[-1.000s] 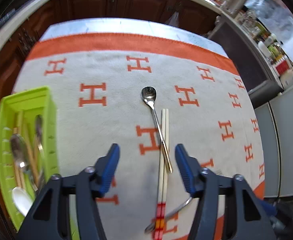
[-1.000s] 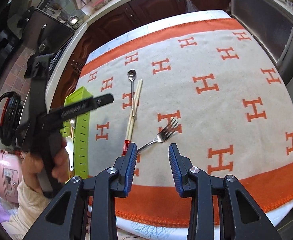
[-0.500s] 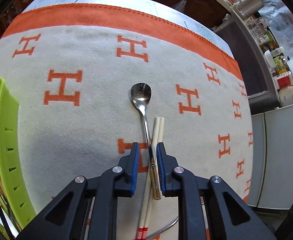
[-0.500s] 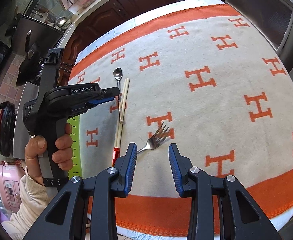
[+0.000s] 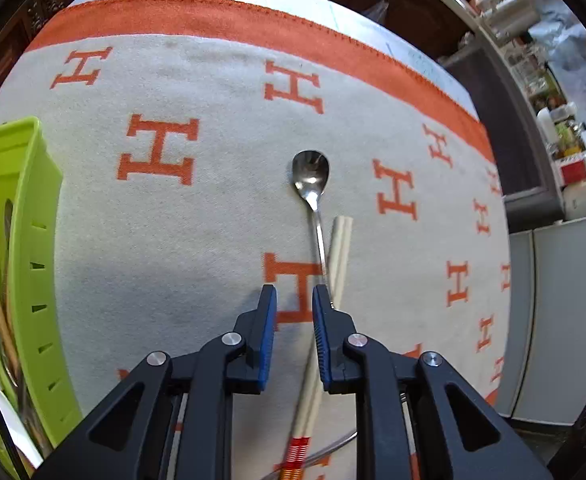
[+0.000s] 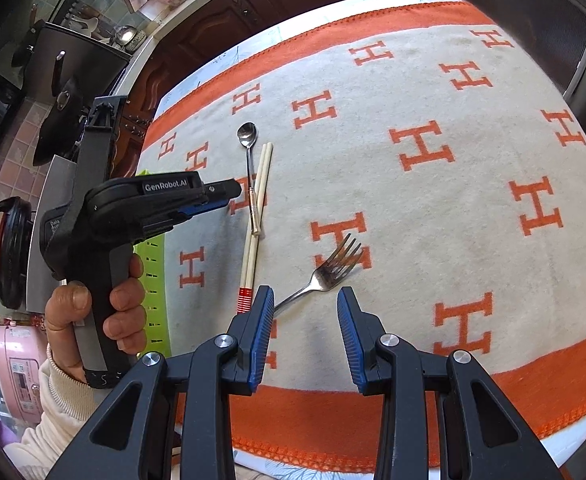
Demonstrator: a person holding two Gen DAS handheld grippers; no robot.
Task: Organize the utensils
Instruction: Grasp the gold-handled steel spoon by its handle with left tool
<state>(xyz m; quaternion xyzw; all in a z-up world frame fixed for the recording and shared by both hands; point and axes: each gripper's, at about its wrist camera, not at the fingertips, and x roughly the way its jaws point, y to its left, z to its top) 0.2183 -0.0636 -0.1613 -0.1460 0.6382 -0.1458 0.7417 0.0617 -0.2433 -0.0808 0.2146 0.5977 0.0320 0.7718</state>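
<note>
Left tool [image 5: 294, 300] low over bench cloth [image 5: 173, 220], jaws opening, narrow gap, nothing between; spoon [image 5: 311, 172] handle touches outside of right finger. Chopsticks [image 5: 339, 256] just beside spoon. Right tool [image 6: 305, 304] apart, empty; fork [image 6: 333, 268] at 12 o'clock. Green tray [image 5: 33, 240] at 9 o'clock.

Left gripper [image 5: 294, 304] tipped steeply down, jaws narrow and opening, empty between pads; right gripper [image 6: 305, 304] angled down, jaws apart, empty.
</note>
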